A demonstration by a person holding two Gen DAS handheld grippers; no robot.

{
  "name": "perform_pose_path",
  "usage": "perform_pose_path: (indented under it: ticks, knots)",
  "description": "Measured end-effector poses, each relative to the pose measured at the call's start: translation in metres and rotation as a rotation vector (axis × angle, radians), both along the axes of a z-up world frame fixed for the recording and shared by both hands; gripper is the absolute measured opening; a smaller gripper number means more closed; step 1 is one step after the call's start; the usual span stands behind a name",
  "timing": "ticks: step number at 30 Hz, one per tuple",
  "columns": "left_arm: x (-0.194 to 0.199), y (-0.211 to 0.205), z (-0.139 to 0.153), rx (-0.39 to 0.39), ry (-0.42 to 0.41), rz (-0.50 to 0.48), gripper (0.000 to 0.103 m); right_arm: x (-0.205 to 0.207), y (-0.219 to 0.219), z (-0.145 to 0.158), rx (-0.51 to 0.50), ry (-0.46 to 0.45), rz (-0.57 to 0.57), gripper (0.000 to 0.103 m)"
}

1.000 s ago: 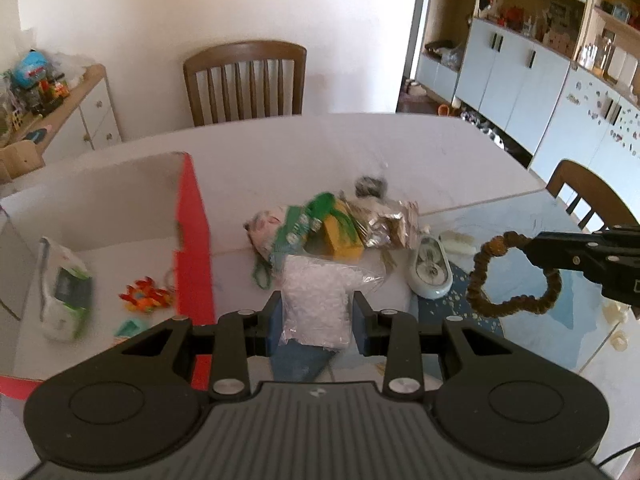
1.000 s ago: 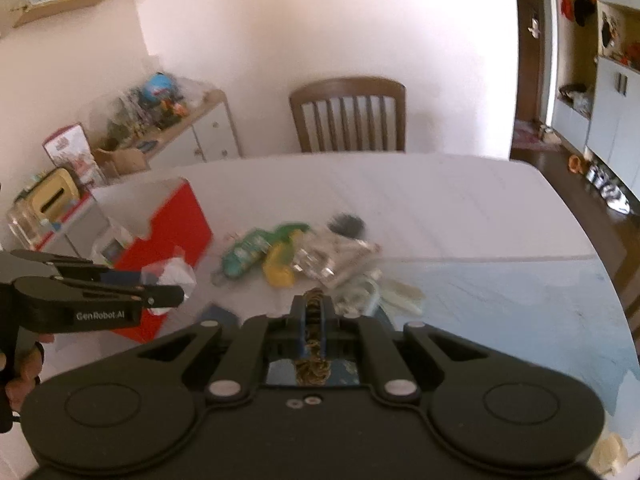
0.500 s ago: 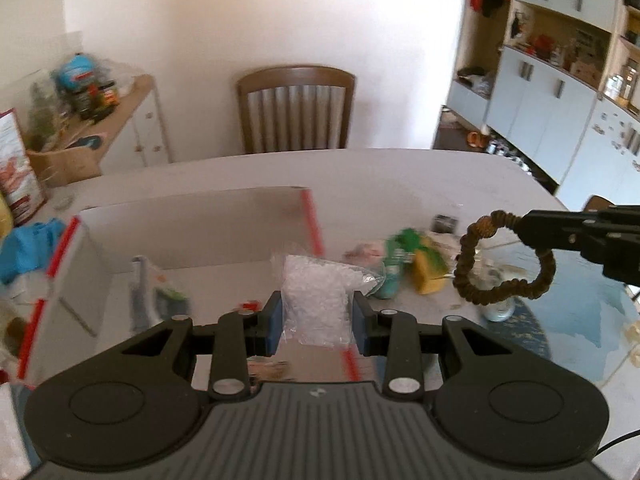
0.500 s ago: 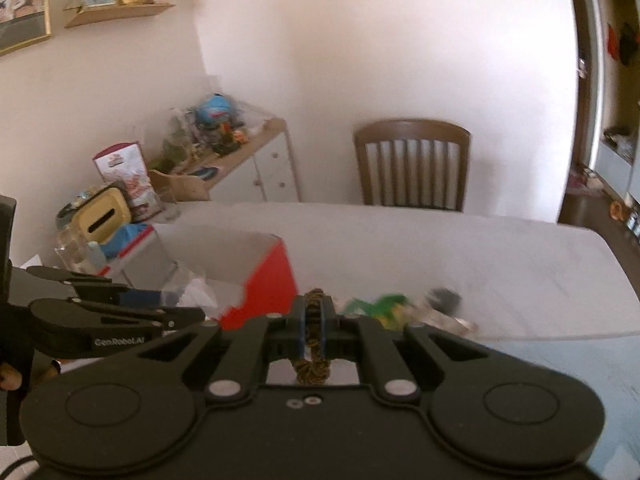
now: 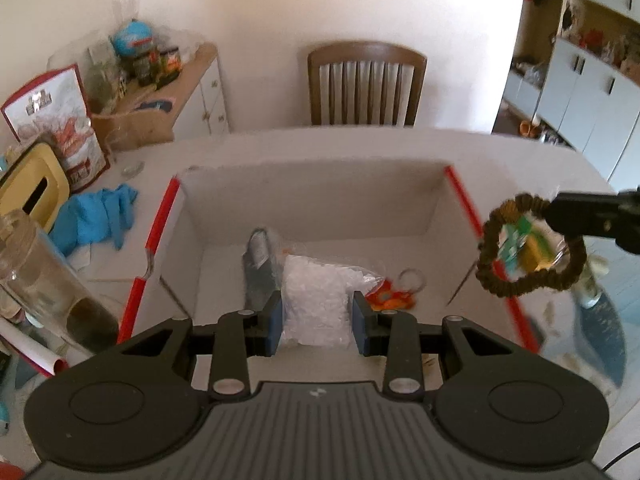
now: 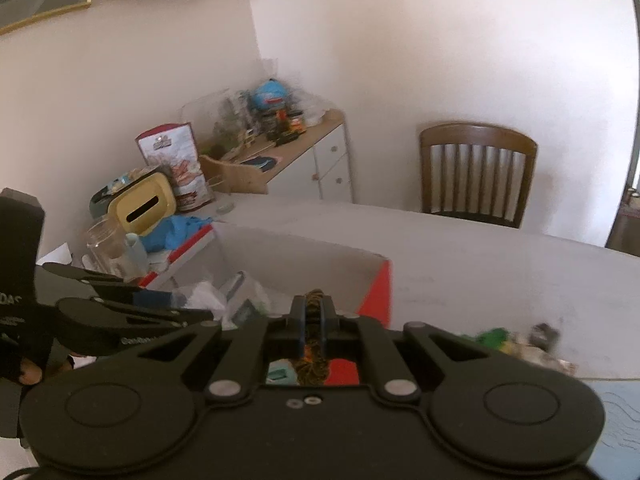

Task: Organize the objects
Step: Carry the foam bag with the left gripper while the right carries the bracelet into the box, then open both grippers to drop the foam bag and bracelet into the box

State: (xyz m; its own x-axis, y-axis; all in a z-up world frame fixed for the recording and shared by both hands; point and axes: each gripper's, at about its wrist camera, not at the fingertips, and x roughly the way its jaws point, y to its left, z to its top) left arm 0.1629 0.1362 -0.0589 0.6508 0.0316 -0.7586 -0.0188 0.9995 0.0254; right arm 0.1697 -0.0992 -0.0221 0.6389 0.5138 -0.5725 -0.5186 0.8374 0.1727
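Left wrist view: a clear plastic bag of white granules (image 5: 316, 304) is clamped between the blue pads of the left gripper (image 5: 317, 320) and held over the open white cardboard box w/ red edges (image 5: 312, 200). The carry looks done; the step in hand is judged to be the drop into the box. Next, the jaws need to be opened once the bag is low enough inside. Free floor is seen towards the back wall; a grey packet (image 5: 256, 268) and an orange trinket w/ key ring (image 5: 390, 296) already lie on the box floor, near the bag. The right gripper (image 5: 560, 210), seen side-on, is at the box's right red edge w/ a brown beaded bracelet loop (image 5: 528, 258) hanging from it.

Right wrist view: the right gripper (image 6: 313, 320) is pinched tight on the bracelet (image 6: 312, 364), approx. above the box's near right corner (image 6: 378, 284). A shift leftwards past that edge is judged needed before release; the left gripper (image 6: 192, 308) occupies the box's near-left part, so little room is left between.
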Motion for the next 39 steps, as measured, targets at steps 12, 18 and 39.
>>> perform_pose_path:
  ticks: [12,18,39]
  knots:
    - [0.016,0.013,-0.035,0.01,0.12,-0.043,0.034,0.012,0.063,-0.035,-0.094,0.071,0.101,0.005]
    - [0.019,0.01,-0.045,0.015,0.151,-0.063,0.034,0.013,0.076,-0.055,-0.159,0.101,0.126,0.005]
    - [0.013,0.012,-0.047,-0.03,0.15,-0.072,0.063,0.004,0.074,-0.061,-0.207,0.104,0.128,0.022]
